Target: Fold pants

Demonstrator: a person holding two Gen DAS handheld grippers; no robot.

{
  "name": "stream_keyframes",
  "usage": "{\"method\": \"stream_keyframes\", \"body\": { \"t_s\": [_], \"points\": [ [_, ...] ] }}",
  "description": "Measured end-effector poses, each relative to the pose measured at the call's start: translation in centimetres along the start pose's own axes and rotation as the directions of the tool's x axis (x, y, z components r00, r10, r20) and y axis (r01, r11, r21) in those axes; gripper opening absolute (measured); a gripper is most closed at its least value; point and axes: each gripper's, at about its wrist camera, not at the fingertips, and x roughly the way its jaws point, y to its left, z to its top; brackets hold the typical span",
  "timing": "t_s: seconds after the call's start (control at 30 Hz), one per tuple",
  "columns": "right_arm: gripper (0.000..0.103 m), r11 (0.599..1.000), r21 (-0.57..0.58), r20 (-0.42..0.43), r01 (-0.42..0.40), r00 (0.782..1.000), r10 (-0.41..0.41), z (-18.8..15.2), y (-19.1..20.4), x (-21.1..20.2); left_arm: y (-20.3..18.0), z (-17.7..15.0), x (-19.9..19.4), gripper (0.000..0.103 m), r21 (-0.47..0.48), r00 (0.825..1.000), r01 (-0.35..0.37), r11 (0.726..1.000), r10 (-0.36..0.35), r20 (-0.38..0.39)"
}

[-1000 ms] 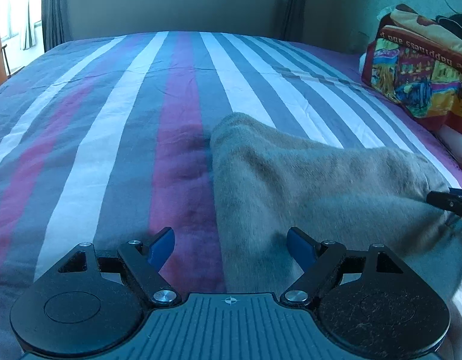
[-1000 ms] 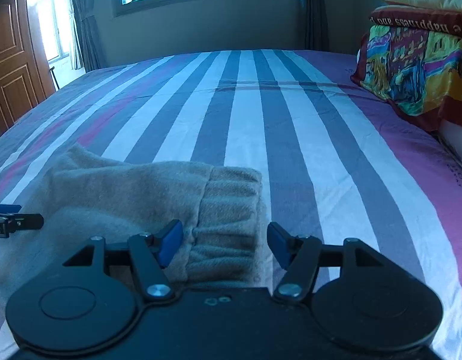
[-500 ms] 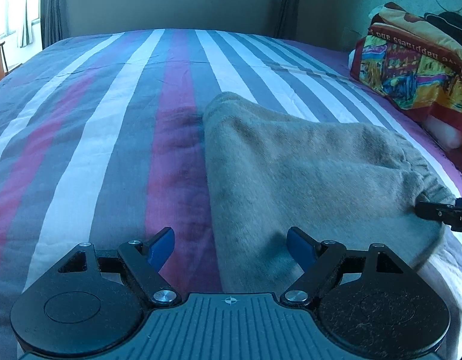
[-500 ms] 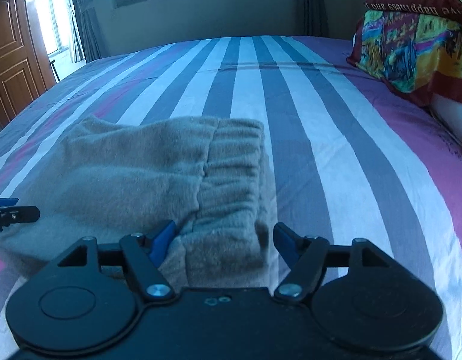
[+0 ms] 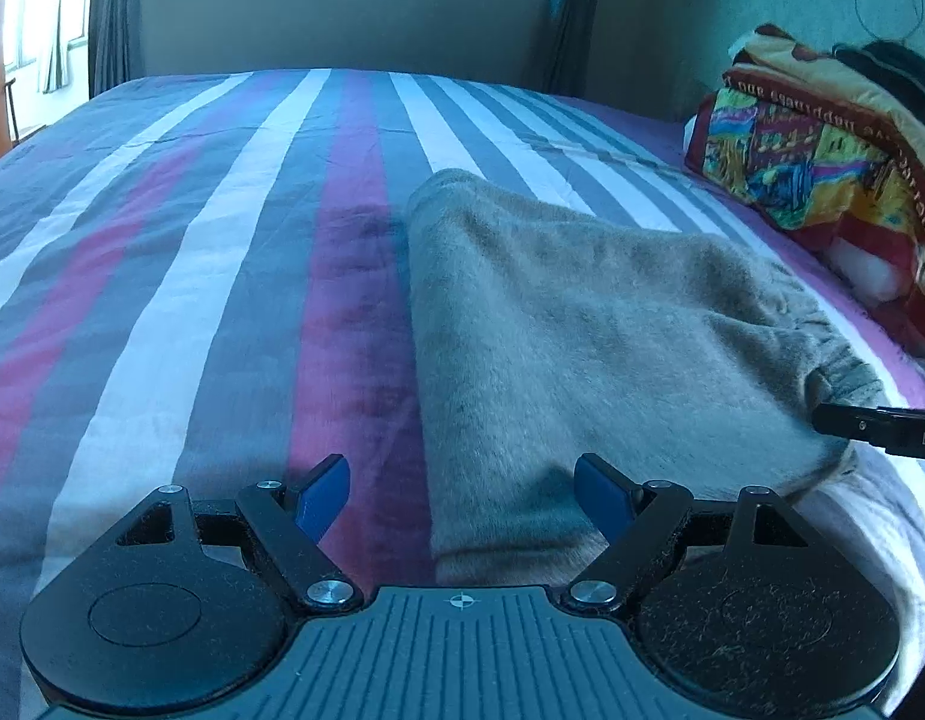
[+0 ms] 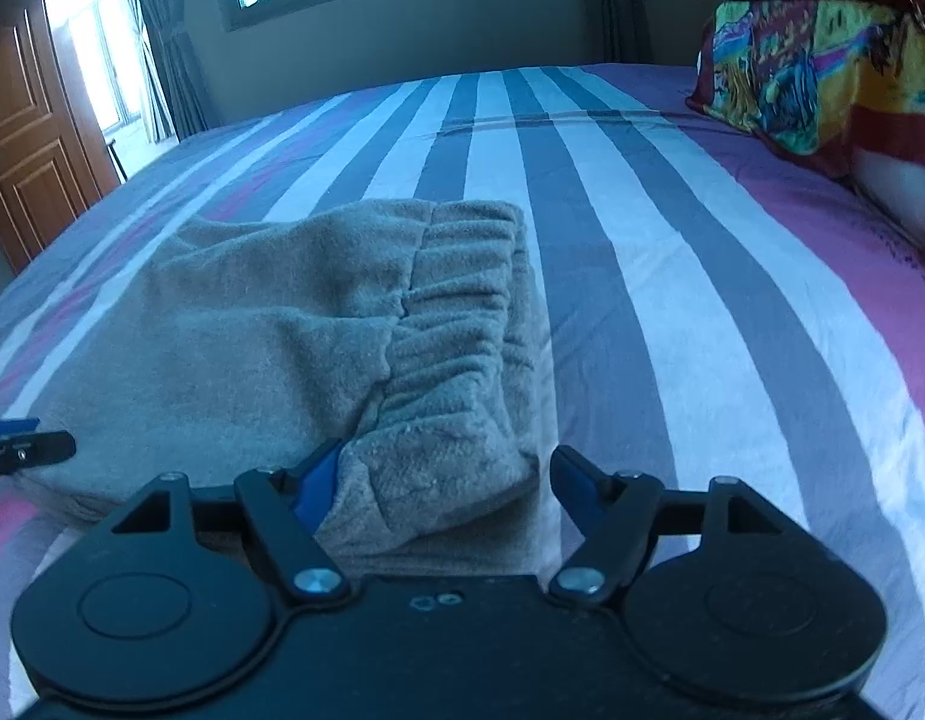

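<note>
Where stripes run — folded pants (image 6: 270,330)

Both wrist views low, close, angled downward, sharing the pants (image 5: 582,324).

pillow (image 5: 822,162): cut off right | pants (image 6: 282,330): near edge behind claw body

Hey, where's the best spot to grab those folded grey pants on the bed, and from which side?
Probably the gathered waistband of the pants, taken from the near edge. Its thick bunched layers lie closest to the open right gripper, giving the fingers a firm ridge to pinch.
</note>
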Motion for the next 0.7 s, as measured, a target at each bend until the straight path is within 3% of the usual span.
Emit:
{"method": "stream_keyframes", "body": {
  "t_s": [0.13, 0.27, 0.43, 0.53, 0.6, 0.7],
  "points": [
    [0.072, 0.999, 0.038, 0.089, -0.036, 0.996, 0.032, -0.8, -0.4, -1.9, 0.2, -1.1, -0.3, 0.082, 0.018, 1.000, -0.002, 1.000, 0.002, 0.008],
    [0.075, 0.995, 0.080, 0.012, -0.064, 0.998, 0.063, -1.5, -1.3, -0.3, 0.7, -1.0, -0.1, 0.083, -0.020, 1.000, 0.022, 1.000, -0.022, 0.003],
    [0.075, 0.974, 0.187, 0.042, -0.126, 0.992, 0.120, -1.7, -2.8, -0.7, 4.1, -1.0, 0.2, 0.082, -0.196, 0.988, 0.155, 0.968, -0.153, 0.025],
    [0.079, 0.930, 0.298, 0.072, -0.215, 0.977, 0.203, -1.7, -4.8, -0.7, 6.2, -0.7, 1.1, 0.082, -0.273, 0.964, 0.264, 0.925, -0.266, 0.029],
    [0.081, 0.883, 0.374, 0.088, -0.285, 0.958, 0.272, -1.4, -6.6, -0.2, 7.3, -0.3, 2.3, 0.082, -0.314, 0.937, 0.339, 0.887, -0.349, 0.027],
    [0.082, 0.816, 0.455, 0.120, -0.357, 0.932, 0.341, -1.2, -9.7, 0.6, 8.9, 0.2, 4.4, 0.082, -0.404, 0.884, 0.441, 0.801, -0.466, 0.040]
  ]
}}
